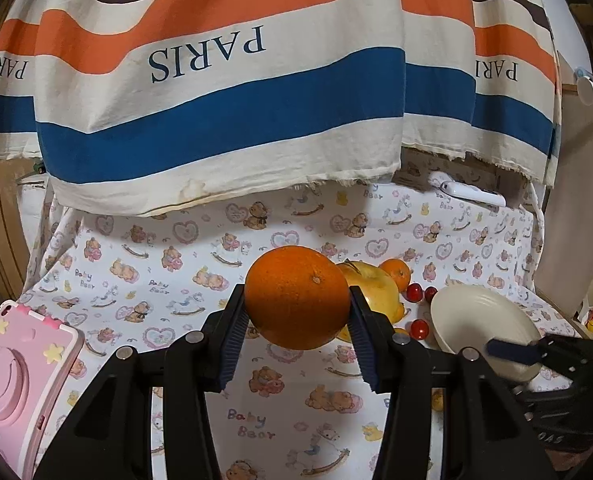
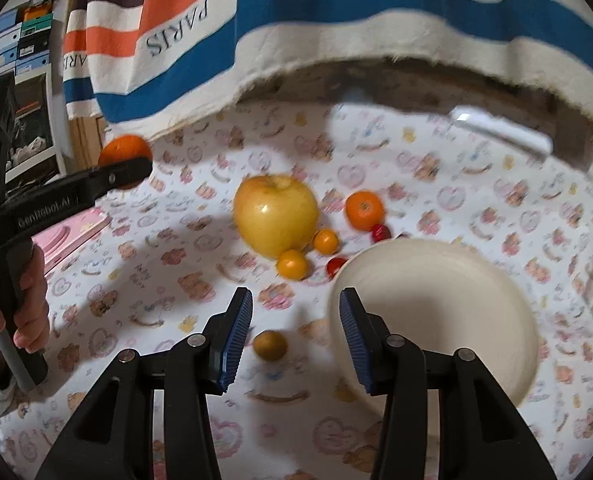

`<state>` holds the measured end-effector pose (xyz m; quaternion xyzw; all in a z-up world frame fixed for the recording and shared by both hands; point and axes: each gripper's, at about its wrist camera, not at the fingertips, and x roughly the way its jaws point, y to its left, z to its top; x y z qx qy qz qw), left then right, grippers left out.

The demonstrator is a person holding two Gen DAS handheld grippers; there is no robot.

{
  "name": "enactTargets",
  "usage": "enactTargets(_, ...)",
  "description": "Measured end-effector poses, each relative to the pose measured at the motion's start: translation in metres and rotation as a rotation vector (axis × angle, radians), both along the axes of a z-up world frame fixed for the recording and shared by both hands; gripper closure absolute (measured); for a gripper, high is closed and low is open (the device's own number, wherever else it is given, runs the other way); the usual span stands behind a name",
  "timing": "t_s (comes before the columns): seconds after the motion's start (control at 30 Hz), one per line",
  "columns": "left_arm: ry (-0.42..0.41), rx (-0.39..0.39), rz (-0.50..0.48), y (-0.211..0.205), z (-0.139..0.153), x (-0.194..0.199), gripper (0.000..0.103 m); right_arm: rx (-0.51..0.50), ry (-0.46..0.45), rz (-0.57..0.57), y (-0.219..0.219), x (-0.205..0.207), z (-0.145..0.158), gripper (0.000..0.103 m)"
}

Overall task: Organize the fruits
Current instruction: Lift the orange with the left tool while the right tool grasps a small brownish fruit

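Between left tongs, big orange.

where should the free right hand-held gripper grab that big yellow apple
Grip the yellow apple across its widest middle, coming from above with one finger on each side. It sits stem-dimple up, and two small orange fruits crowd its near lower side, so a low frontal approach would likely bump them. The right hand-held gripper is open.
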<state>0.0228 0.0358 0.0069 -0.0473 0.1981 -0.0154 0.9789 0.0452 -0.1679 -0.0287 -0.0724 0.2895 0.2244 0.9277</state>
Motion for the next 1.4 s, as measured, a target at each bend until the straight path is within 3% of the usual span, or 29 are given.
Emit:
enactTargets(0.2,0.004,0.013,0.004,-0.004,0.0,-0.001,0.056,0.016,0.137,0.016,0.001,0.019,-0.015,0.056)
enactTargets(0.4,0.004,0.021,0.007,-0.005,-0.001,-0.001,0.056,-0.003,0.135,0.05,0.002,0.02,-0.015,0.06)
enactTargets(0.43,0.005,0.023,0.008,-0.005,-0.002,-0.001,0.056,-0.001,0.141,0.062,0.003,0.02,-0.016,0.065)
enactTargets(0.9,0.026,0.026,0.001,-0.006,-0.005,0.001,0.056,-0.015,0.275,0.088,0.011,0.033,-0.034,0.078)
enactTargets(1.13,0.032,0.024,0.002,-0.006,-0.006,0.002,0.056,-0.014,0.229,0.075,0.011,0.029,-0.029,0.078)
enactTargets(1.4,0.006,0.058,-0.005,-0.01,-0.004,-0.002,0.056,-0.029,0.015,0.04,0.008,0.003,0.0,0.078)
